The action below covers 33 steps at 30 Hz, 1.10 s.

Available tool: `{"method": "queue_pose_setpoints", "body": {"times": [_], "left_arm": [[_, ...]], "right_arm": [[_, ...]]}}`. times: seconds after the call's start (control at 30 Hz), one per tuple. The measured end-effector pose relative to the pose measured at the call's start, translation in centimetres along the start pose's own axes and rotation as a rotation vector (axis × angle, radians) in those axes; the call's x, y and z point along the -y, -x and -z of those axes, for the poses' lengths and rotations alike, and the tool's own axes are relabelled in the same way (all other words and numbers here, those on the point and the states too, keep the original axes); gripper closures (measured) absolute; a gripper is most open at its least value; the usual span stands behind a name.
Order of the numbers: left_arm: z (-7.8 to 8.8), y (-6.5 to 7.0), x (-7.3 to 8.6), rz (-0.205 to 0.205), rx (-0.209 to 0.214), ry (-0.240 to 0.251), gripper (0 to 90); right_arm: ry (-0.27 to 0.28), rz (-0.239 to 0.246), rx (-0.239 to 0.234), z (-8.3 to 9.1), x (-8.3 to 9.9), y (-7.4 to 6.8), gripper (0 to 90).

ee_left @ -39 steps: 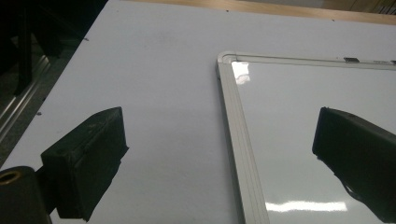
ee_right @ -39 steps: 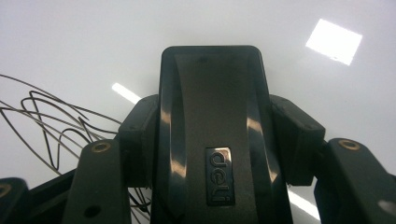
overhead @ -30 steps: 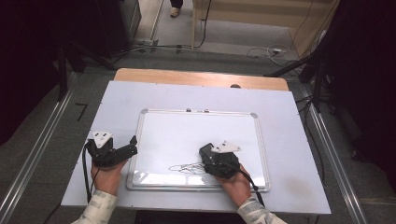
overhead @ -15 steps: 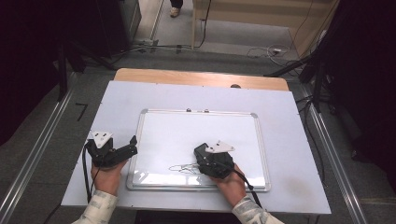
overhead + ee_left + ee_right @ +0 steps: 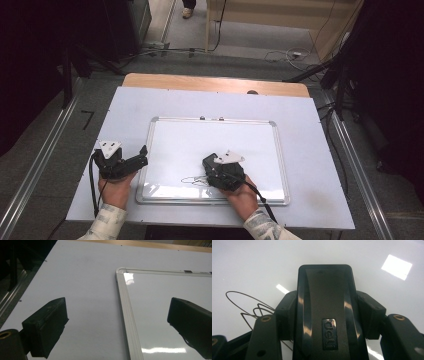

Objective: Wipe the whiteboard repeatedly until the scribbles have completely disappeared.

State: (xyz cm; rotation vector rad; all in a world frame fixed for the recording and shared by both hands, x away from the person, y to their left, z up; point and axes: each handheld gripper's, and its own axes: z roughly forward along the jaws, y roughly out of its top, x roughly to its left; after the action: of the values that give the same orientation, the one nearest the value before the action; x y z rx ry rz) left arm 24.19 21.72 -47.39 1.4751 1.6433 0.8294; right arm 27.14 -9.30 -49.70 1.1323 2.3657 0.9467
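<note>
— So, what's in your right gripper [image 5: 212, 167]?

— My jaws are clamped on a black eraser [image 5: 325, 312] with "deli" on its top. It sits flat on the whiteboard [image 5: 190, 145], toward the board's six o'clock edge, with the scribbled black lines [image 5: 192, 180] touching it at its nine o'clock.

— And your left gripper [image 5: 141, 155]?

— Spread wide, holding nothing. It rests at the board's eight o'clock, one jaw over the white table [image 5: 82, 277], the other over the board, straddling the silver frame [image 5: 127, 320].

— The board itself?

— Flat, mid-table, its long sides running nine to three.
</note>
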Motion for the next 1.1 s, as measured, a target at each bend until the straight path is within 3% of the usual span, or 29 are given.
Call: {"method": "queue_pose_setpoints", "body": {"times": [1.1], "left_arm": [[0.0, 0.1, 0.0, 0.001, 0.003, -0.001, 3.3]], "right_arm": [[0.003, 0.041, -0.019, -1.4, -1.4, -2.9, 38.8]]}}
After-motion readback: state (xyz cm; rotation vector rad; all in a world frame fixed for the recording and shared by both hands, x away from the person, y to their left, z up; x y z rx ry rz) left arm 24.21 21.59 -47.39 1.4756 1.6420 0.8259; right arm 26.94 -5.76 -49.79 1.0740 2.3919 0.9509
